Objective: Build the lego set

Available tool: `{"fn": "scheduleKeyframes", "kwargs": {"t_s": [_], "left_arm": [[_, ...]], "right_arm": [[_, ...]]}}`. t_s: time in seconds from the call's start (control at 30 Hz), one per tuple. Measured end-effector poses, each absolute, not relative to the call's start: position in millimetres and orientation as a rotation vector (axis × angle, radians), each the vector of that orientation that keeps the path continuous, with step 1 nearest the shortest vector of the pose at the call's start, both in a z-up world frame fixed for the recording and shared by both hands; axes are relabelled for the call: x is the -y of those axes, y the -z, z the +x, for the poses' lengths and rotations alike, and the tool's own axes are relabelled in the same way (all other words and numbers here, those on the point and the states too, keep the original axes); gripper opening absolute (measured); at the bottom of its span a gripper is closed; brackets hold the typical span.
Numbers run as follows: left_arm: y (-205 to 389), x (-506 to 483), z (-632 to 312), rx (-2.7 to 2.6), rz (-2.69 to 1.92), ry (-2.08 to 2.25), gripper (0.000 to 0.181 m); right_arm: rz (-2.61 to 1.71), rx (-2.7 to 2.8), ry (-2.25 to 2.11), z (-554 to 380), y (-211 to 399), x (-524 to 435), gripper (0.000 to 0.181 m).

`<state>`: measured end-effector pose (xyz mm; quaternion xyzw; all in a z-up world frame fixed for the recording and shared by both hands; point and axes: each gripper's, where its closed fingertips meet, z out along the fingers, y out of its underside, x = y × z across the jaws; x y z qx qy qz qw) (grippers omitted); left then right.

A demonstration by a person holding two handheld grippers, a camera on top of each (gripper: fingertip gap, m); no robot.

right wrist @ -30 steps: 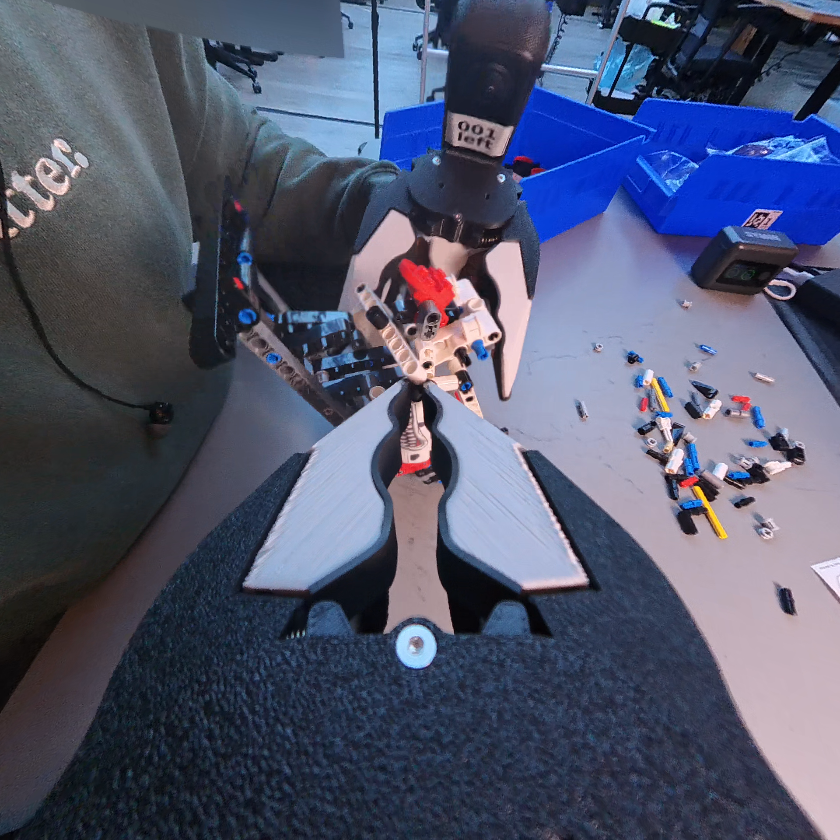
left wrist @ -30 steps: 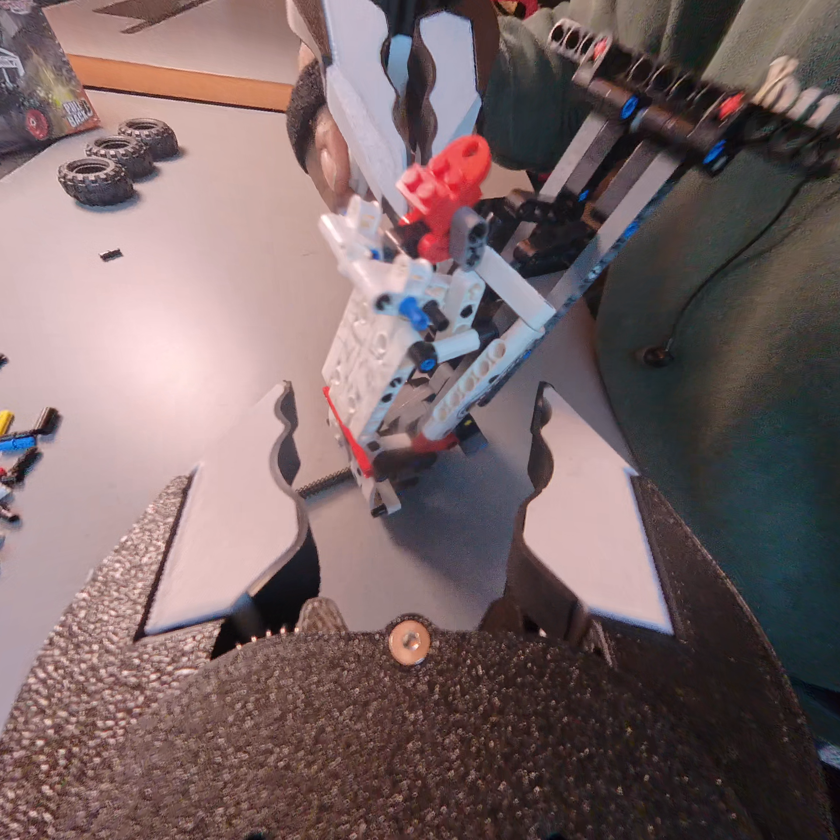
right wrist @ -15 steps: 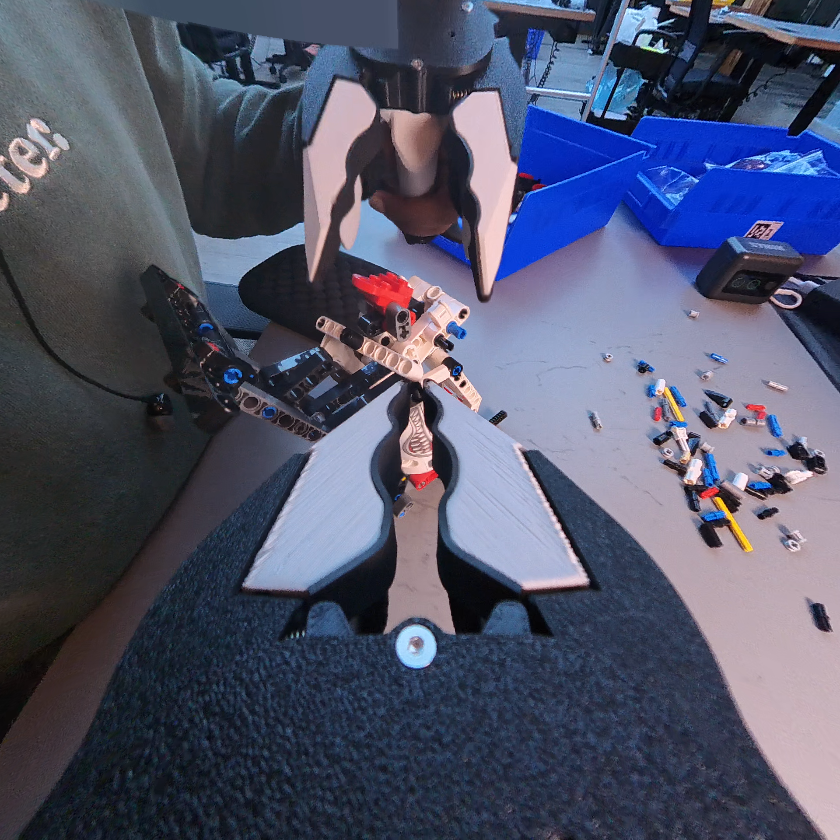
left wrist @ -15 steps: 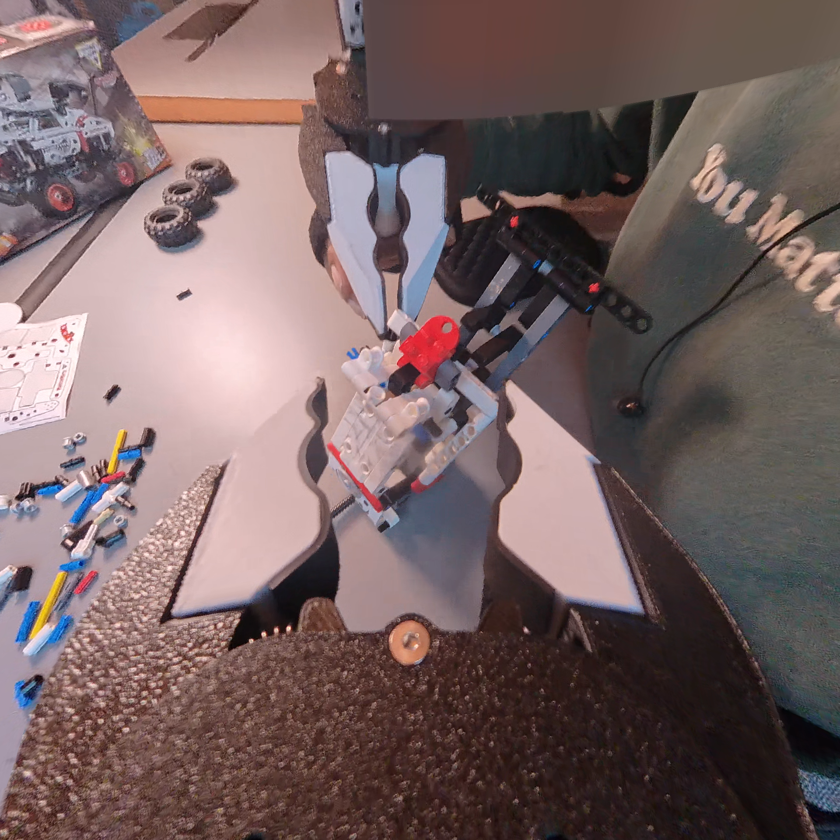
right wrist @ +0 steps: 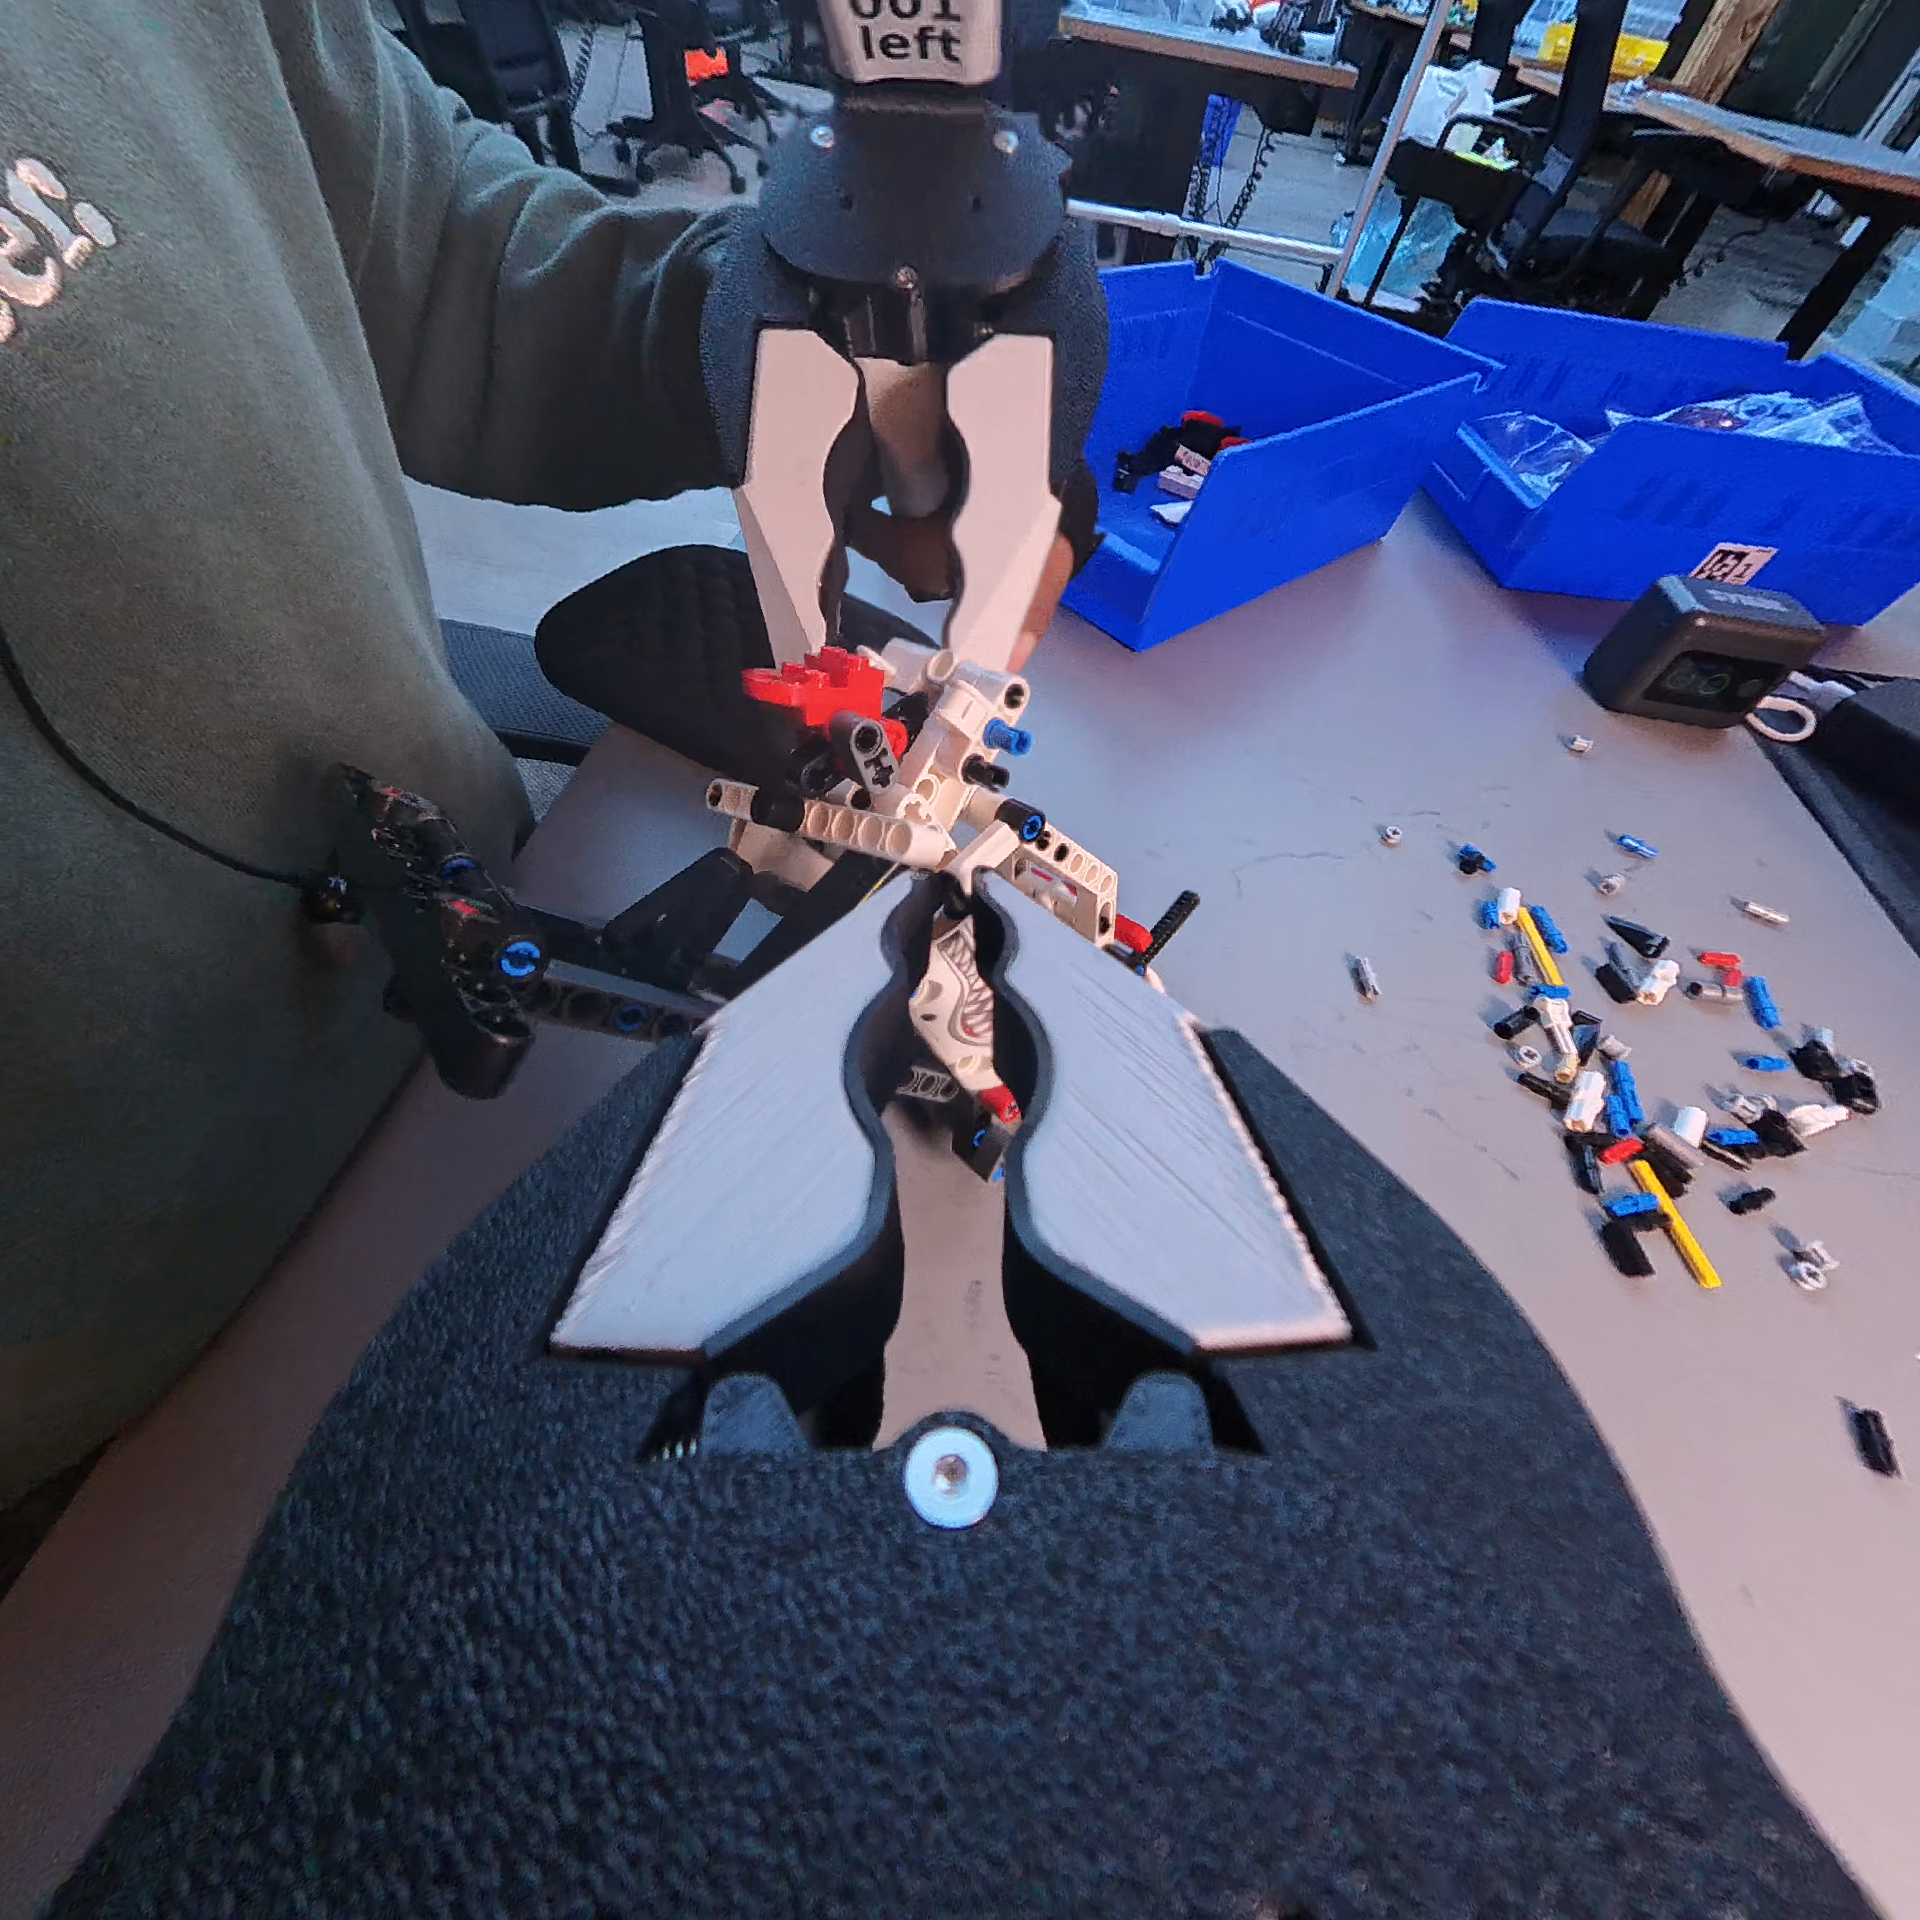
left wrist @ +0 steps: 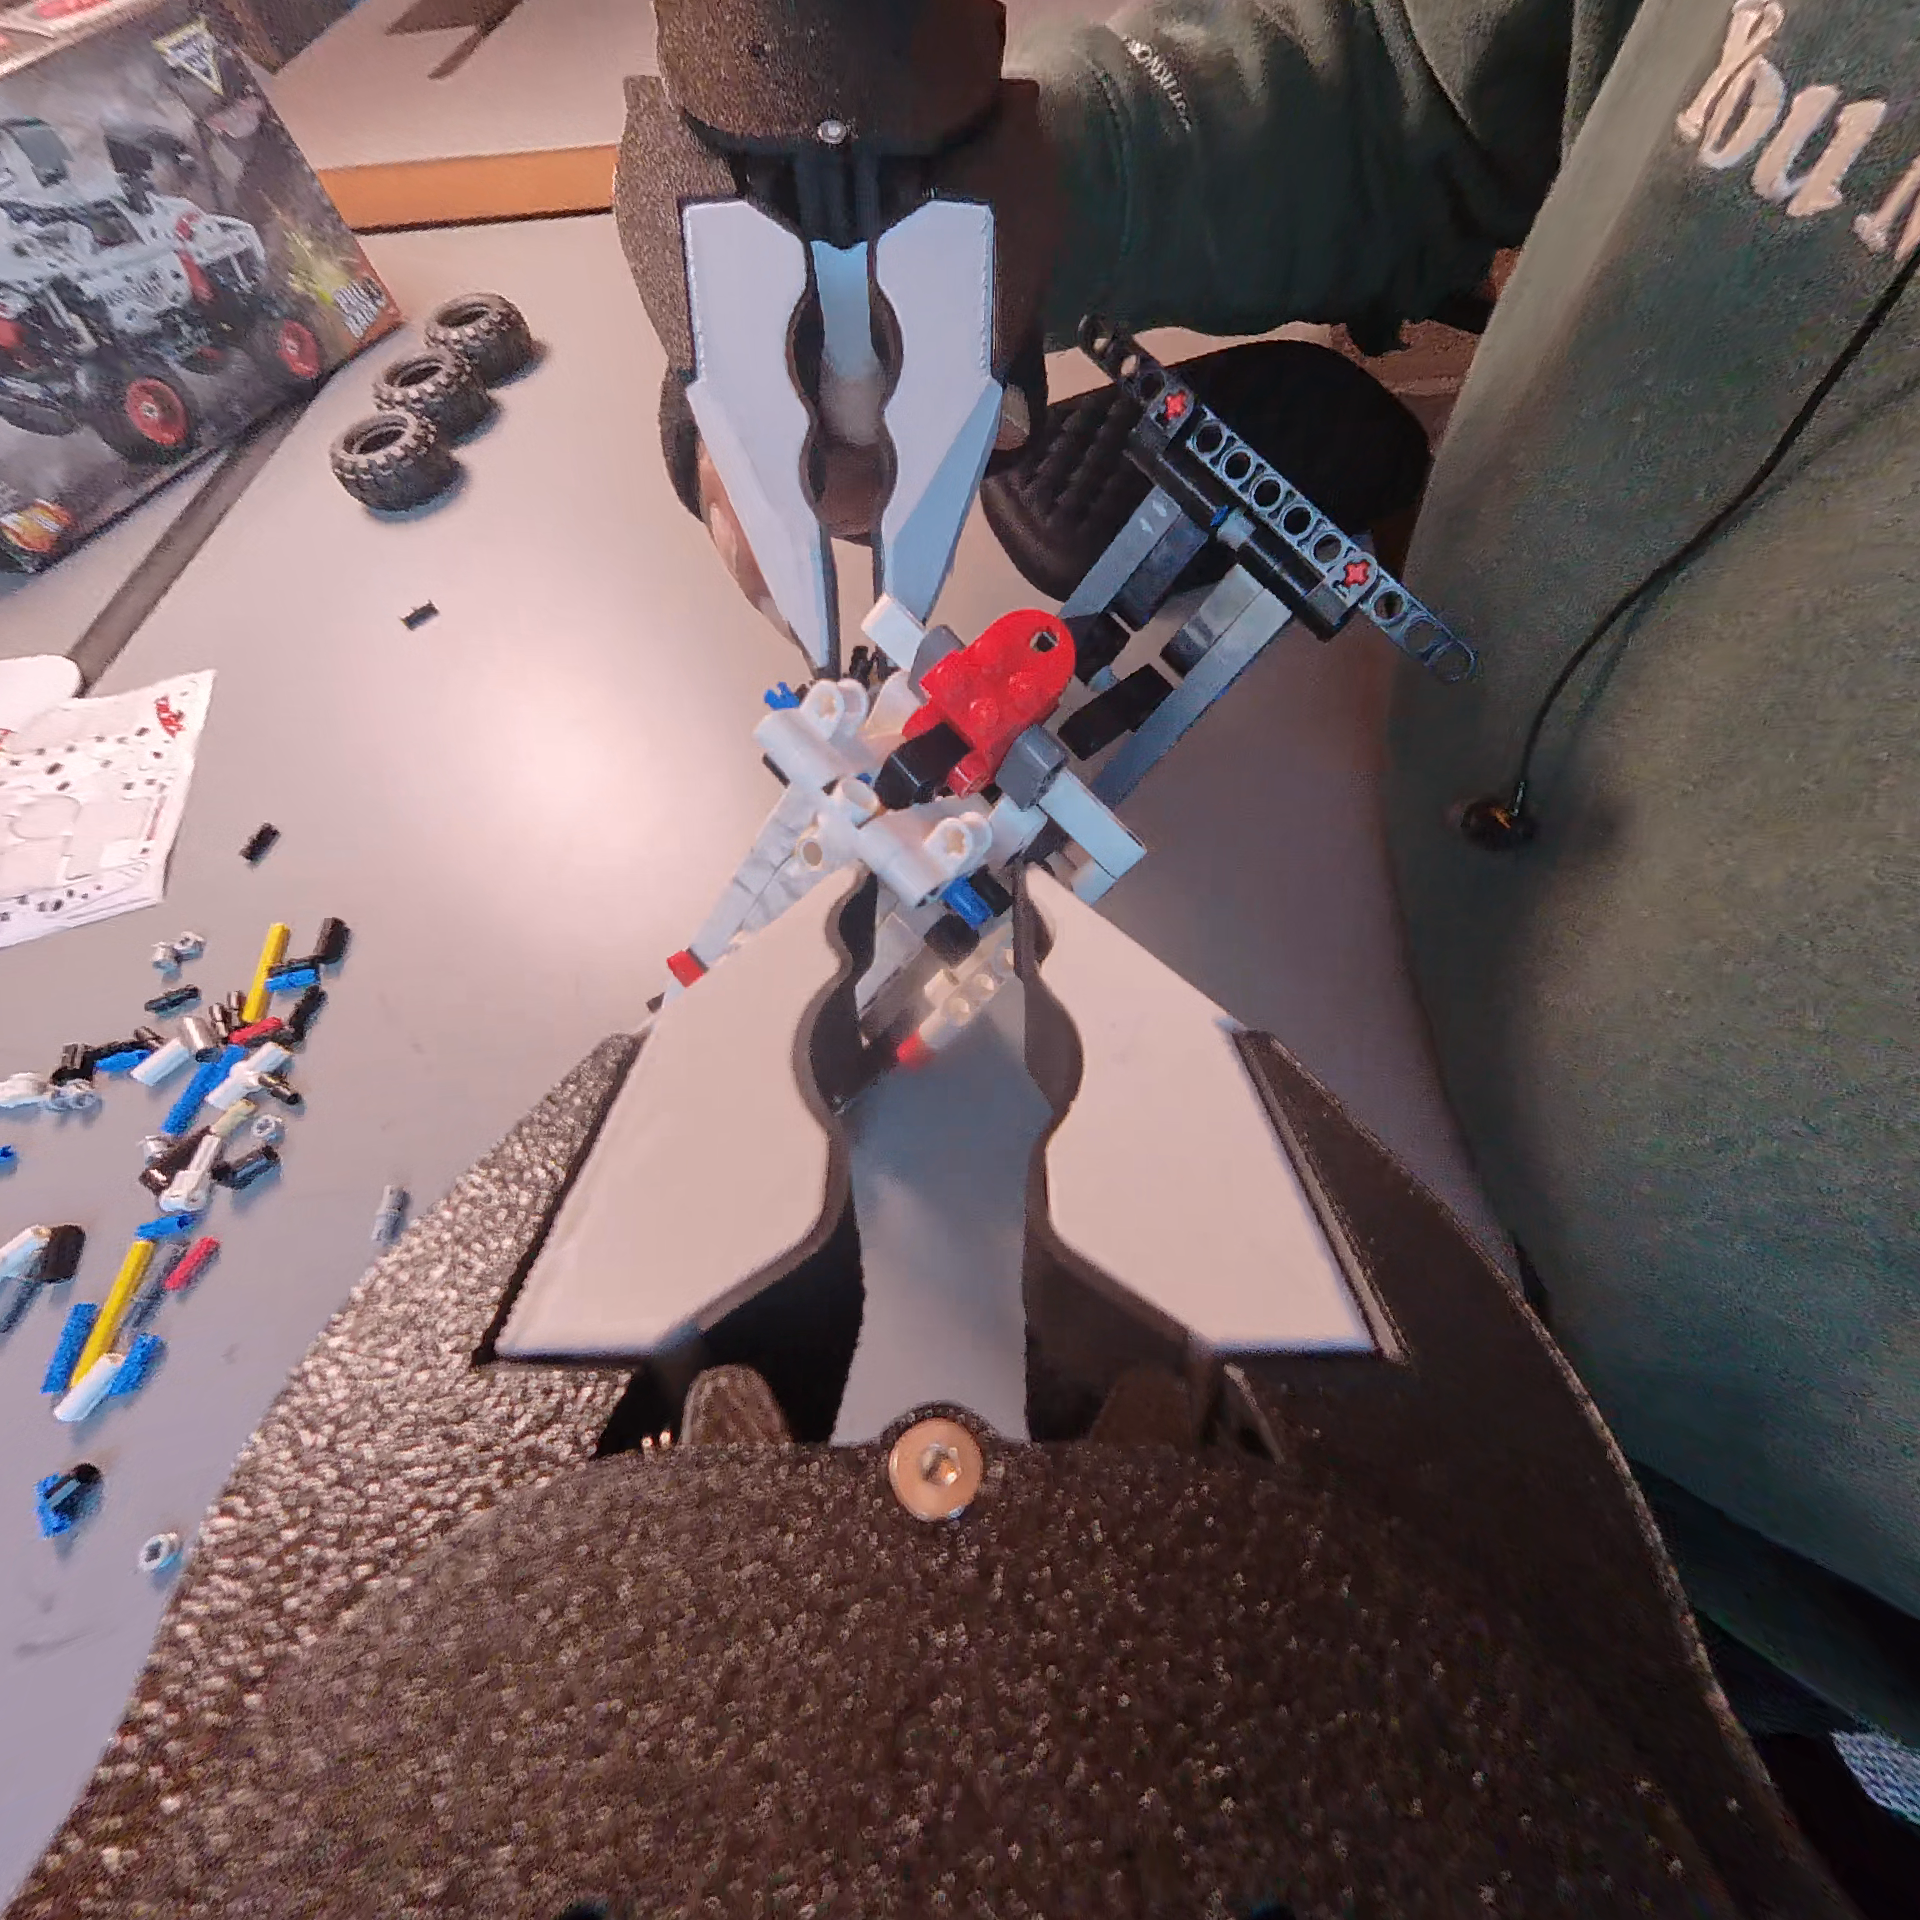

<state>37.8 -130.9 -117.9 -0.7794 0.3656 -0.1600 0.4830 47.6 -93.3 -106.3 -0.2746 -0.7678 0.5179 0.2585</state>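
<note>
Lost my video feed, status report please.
Left hand-held gripper closing around the lego model, contact unclear. Right hand-held gripper shut on it. Nothing in the way; loose pieces aside.

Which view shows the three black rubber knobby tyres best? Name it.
The left wrist view: the three black rubber knobby tyres lie unobstructed on the grey table, beside the set's box. The right wrist view shows none of them.

Loose parts [right wrist: 1621,1049] too small to identify — box [left wrist: 135,260] cut off (left edge), model's [left wrist: 935,810] underside hidden.
</note>
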Motion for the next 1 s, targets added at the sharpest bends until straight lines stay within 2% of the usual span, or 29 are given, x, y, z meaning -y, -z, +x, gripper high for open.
{"fn": "scheduleKeyframes", "kwargs": {"t_s": [0.2,0.4,0.5,0.57,0.6,0.73,0.9,1.0], "left_arm": [[114.4,115.2,53.0,-0.874,-1.903,0.322,0.019],[118.5,95.5,79.3,-0.870,-1.922,0.184,0.016],[123.4,91.3,98.1,-0.894,-1.918,0.125,0.015],[132.5,93.3,111.2,-0.928,-1.943,0.128,0.017],[139.5,96.2,115.6,-0.957,-1.966,0.134,0.018],[137.9,110.7,119.3,-0.977,-2.044,0.349,0.032],[95.3,61.2,71.3,-0.986,-2.141,0.417,0.032],[106.0,23.4,51.3,-1.082,-2.353,0.680,0.032]], "right_arm": [[-0.872,2.129,-1.385,65.1,118.5,74.6,0.012],[-1.294,2.215,-1.533,112.5,127.8,56.5,0.033],[-1.528,2.196,-1.569,126.6,141.5,61.9,0.032],[-1.636,2.146,-1.577,127.5,151.5,64.8,0.016],[-1.655,2.154,-1.547,129.0,159.5,63.5,0.015],[-1.577,2.201,-1.554,128.6,173.4,57.7,0.014],[-1.402,2.392,-1.584,117.8,173.4,40.8,0.014],[-1.300,2.482,-1.690,109.1,173.4,28.9,0.014]]}}
